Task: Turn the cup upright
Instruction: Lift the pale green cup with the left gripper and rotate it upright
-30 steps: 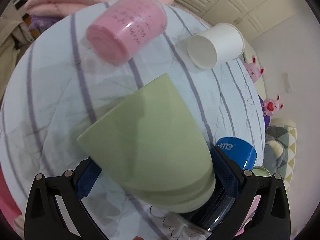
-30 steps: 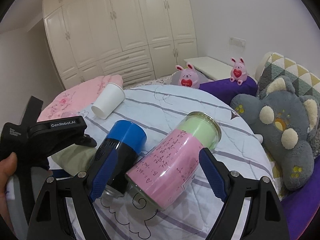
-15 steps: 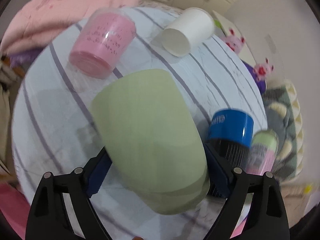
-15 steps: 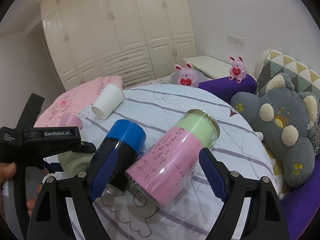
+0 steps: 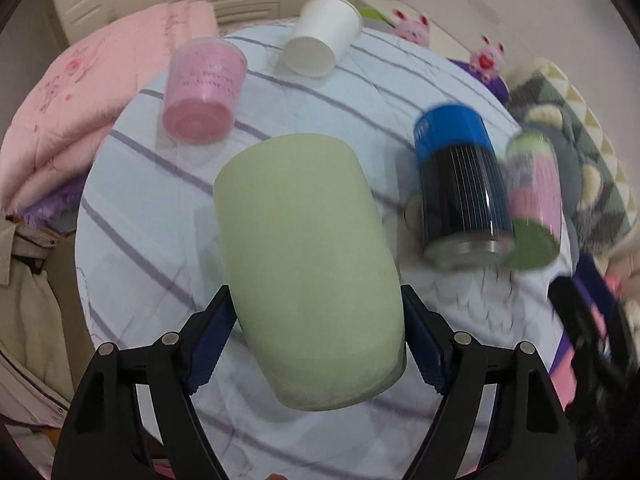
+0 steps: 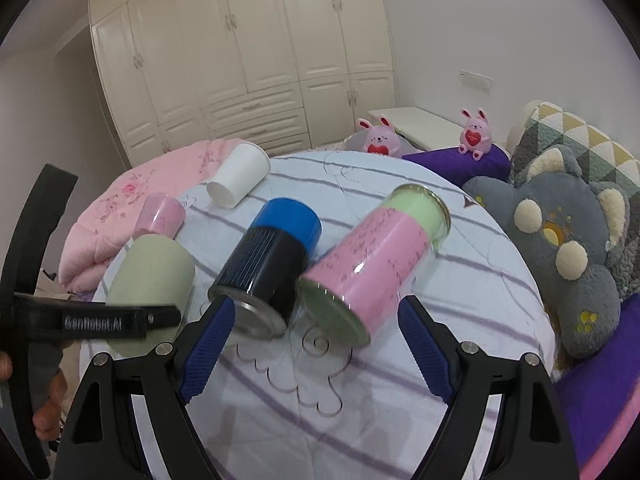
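Five cups lie tipped on the striped table [image 5: 132, 184]. From the left: your left gripper [image 5: 316, 332] is clamped on the green cup [image 5: 308, 264], lifted and tilted, so the flip is mid-way; next, judge which end is the mouth, rotate it upward and set the base flat. Beside it rest the blue-black cup [image 6: 268, 268] and pink-green cup [image 6: 376, 264], and your right gripper [image 6: 308, 356] hangs spread wide before them, holding nothing.
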A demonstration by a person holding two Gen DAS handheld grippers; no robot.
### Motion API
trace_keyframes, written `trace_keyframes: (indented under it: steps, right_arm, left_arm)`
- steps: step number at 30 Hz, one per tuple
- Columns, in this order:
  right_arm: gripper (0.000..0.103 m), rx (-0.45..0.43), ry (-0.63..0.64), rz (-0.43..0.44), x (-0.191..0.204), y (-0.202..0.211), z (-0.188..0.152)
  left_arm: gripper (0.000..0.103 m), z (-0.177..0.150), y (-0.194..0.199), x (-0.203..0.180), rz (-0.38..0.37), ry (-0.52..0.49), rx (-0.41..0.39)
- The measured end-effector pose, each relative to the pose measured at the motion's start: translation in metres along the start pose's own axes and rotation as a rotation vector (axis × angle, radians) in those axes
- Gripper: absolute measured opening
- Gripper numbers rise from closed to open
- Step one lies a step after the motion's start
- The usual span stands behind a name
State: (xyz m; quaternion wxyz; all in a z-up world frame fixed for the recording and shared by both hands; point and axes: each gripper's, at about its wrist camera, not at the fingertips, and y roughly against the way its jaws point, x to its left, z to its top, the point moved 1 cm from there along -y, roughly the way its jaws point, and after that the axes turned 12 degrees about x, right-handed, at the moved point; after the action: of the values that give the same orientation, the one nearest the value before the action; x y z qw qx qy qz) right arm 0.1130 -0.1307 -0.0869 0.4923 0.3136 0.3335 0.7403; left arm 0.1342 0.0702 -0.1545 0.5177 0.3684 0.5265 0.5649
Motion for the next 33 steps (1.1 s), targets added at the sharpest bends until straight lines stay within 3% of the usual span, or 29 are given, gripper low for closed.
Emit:
trace_keyframes:
  steps: [8,11,12,16,19,22,29,33]
  right_arm:
    - [0.084,0.025,0.002,-0.032,0.006,0.003,-0.015]
    - [0.084,0.041,0.004,-0.038,0.011,0.002,-0.022]
    - [0.084,0.046,0.003,-0.034,0.012,0.001,-0.023]
    - [0.084,0.059,0.013,-0.031,0.019,0.0,-0.029]
    - [0.084,0.056,0.025,-0.025,0.025,0.002,-0.03]
    - [0.084,0.057,0.034,-0.006,0.031,0.002,-0.029]
    - [0.084,0.089,0.07,0.059,0.049,-0.011,-0.025]
    - [0.084,0.103,0.083,0.097,0.055,-0.015,-0.024]
  left_arm:
    - [0.081,-0.03,0.003,0.003,-0.003,-0.103,-0.002]
    - [0.085,-0.031,0.004,0.01,-0.031,-0.087,0.019]
    - [0.091,-0.029,0.003,0.012,-0.051,-0.072,0.03]
    - [0.098,-0.021,0.008,0.02,-0.14,-0.006,0.05]
    - [0.098,-0.009,0.008,0.026,-0.185,0.05,0.077]
    - [0.098,0.003,0.01,0.028,-0.163,0.083,0.083]
    - [0.098,0.025,-0.011,0.03,-0.129,0.131,0.178]
    - [0.096,0.032,-0.013,0.03,-0.124,0.136,0.169]
